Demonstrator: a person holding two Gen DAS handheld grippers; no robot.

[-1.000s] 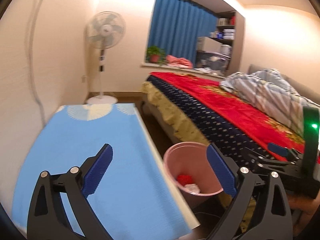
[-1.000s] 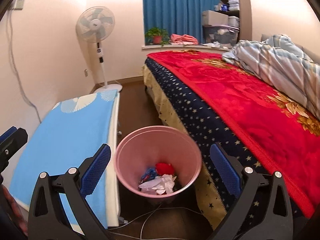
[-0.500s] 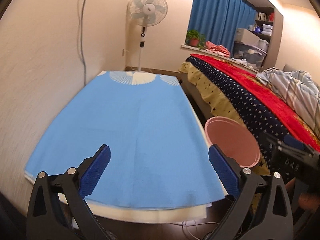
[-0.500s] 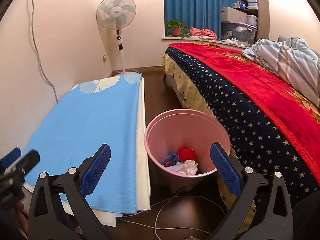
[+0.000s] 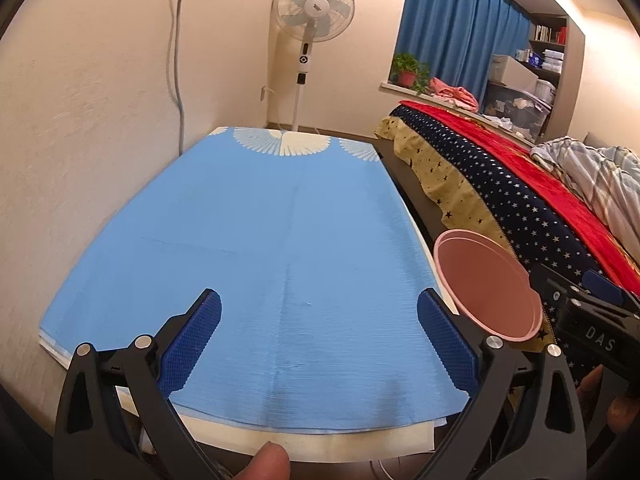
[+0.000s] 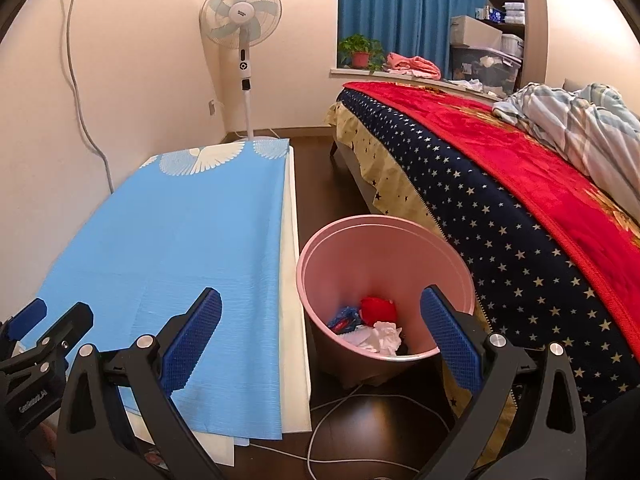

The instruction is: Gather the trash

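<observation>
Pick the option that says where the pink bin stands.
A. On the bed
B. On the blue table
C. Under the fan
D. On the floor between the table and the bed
D: the right wrist view shows the bin on the dark floor, with the table to its left and the bed to its right.

"DAS" on right gripper (image 5: 596,322) (partly hidden).

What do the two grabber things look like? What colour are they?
Both the left gripper and the right gripper have black, angular plastic arms with silver bolts and two blue, bumpy-textured fingers. White letters are printed on each black body where the other camera sees it. No sleeves show.
</observation>
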